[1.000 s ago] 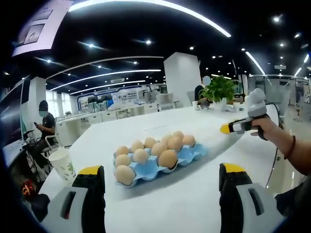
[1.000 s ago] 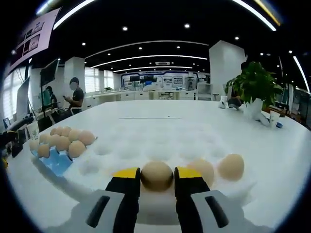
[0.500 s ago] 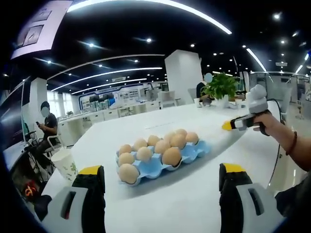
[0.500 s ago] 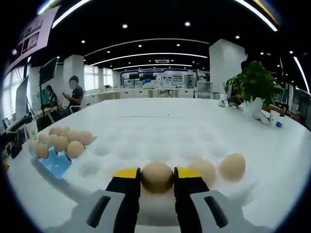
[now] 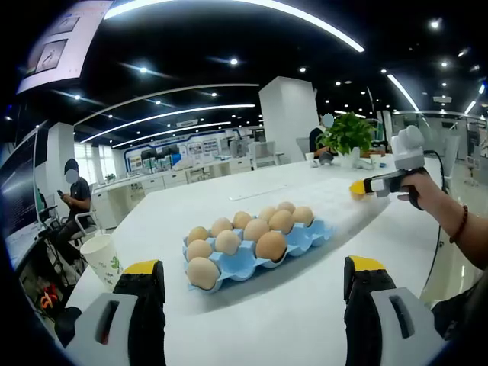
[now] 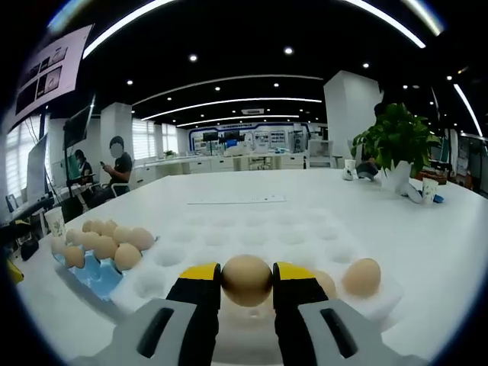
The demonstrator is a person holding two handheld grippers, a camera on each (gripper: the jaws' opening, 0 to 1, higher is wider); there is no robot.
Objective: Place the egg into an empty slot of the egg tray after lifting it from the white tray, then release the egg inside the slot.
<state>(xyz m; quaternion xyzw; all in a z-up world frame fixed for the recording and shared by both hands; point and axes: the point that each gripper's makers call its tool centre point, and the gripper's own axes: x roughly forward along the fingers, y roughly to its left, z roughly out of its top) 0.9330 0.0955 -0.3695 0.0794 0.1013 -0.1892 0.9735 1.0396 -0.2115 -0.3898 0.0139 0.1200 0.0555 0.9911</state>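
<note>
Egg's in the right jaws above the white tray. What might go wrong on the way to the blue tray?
1. The right gripper holds the egg only by its sides; a harder squeeze may crack it, a looser one may drop it.
2. The blue egg tray looks mostly full, with open slots along one side, so lowering could knock a seated egg.
3. Two loose eggs sit in the white tray beside the jaws.

Both views are bright and evenly lit from long ceiling light strips (image 5: 229,6) and small round spotlights (image 6: 288,50). The white table (image 5: 305,305) shows mild glare and soft shadows beneath the egg tray (image 5: 252,263). Fisheye bending curves the edges; the distant background is slightly soft.
</note>
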